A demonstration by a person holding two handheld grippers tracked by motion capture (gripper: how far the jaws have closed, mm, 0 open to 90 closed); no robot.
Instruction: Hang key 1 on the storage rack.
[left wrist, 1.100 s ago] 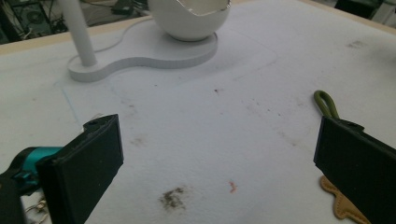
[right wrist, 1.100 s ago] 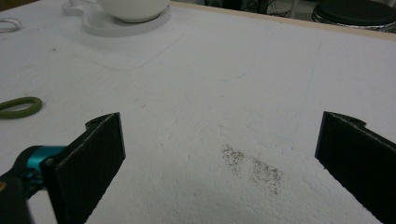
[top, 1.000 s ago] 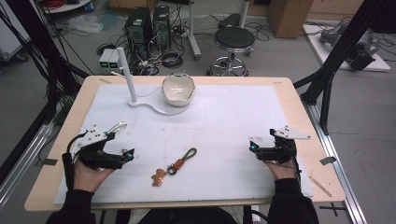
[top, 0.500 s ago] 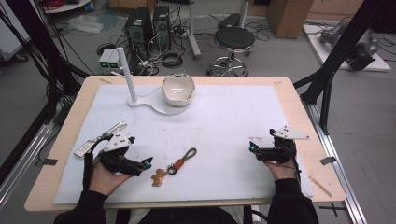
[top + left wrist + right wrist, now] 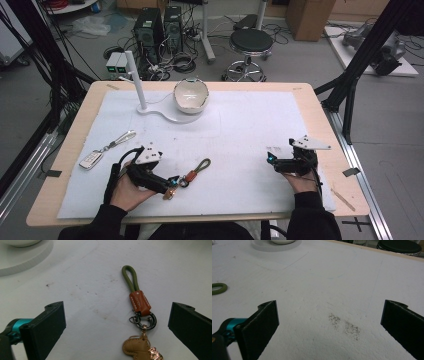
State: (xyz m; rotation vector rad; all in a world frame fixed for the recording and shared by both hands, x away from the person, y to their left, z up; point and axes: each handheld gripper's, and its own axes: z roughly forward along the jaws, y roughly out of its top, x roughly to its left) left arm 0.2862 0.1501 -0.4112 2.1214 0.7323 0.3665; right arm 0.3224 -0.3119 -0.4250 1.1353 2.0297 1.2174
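Keychain [image 5: 138,315] on the white mat [image 5: 250,130] of the worktop [image 5: 320,100], near the front edge and left of centre. It comprises an olive cord loop [image 5: 130,277], a brown leather sleeve, a dark metal clasp ring [image 5: 143,321] and a tan leather charm [image 5: 140,347]. Left gripper [image 5: 172,181], seen in the high view, sits just beside the charm end; in the left gripper view its jaws stand wide apart, and the keychain lies between them, nearer the right-hand jaw, touching neither. Right gripper [image 5: 270,159] rests on the mat well apart to the right, jaws likewise wide and holding nothing, over a dark speckled stain [image 5: 344,326]. At the far side stand a white bowl [image 5: 190,95] on a white stand [image 5: 150,107] with an upright post. A car key fob [image 5: 91,159] with strap lies on the bare wood at the left.
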